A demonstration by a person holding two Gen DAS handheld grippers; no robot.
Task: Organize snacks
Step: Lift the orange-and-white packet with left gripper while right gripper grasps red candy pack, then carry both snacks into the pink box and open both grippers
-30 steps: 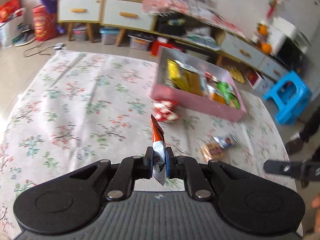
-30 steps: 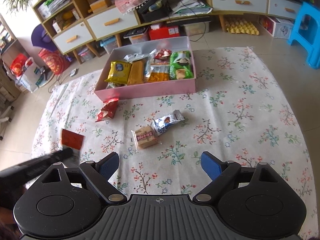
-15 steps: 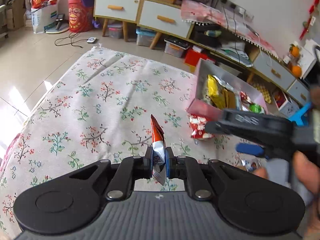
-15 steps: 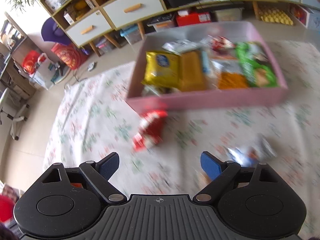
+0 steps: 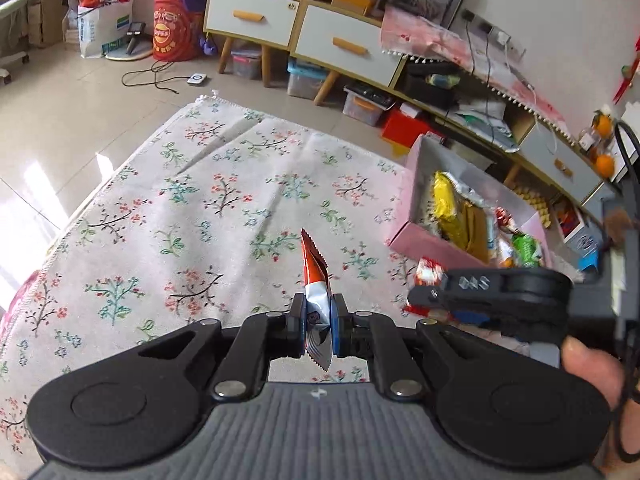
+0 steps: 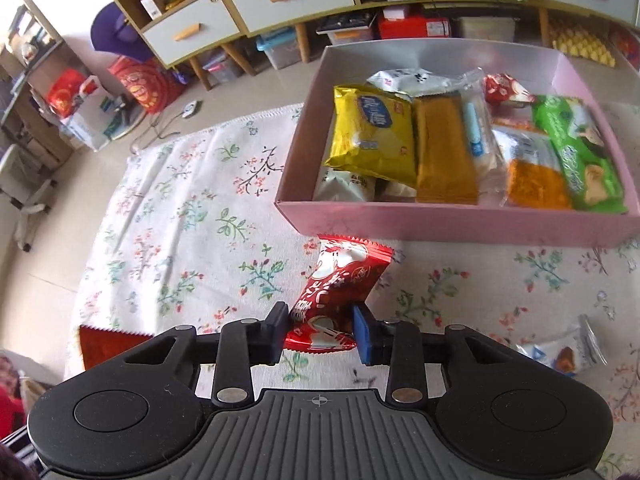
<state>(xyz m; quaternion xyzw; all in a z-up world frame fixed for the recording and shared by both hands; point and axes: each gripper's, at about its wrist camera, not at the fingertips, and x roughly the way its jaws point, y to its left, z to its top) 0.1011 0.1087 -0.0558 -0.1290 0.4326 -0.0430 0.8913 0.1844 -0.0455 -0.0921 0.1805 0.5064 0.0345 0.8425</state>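
My left gripper [image 5: 319, 326] is shut on an orange and white snack packet [image 5: 315, 284], held edge-on above the floral cloth; the packet also shows at the lower left of the right wrist view [image 6: 114, 340]. My right gripper [image 6: 321, 332] is closed around a red and white snack packet [image 6: 340, 280] lying on the cloth just in front of the pink box [image 6: 460, 222]. The box holds several packets, yellow [image 6: 370, 128], orange and green among them. In the left wrist view the right gripper [image 5: 492, 292] is at the right, over the red packet [image 5: 428, 272], near the box [image 5: 424, 244].
A blue and white packet [image 6: 560, 354] lies on the floral cloth [image 6: 180, 220] to the right. Low cabinets with drawers [image 5: 340, 44], storage bins and bags stand on the tiled floor beyond the cloth. A hand [image 5: 592, 372] holds the right gripper.
My right gripper has moved forward and left to the red packet and closed on it. My left gripper keeps its packet and has swung left, away from the box.
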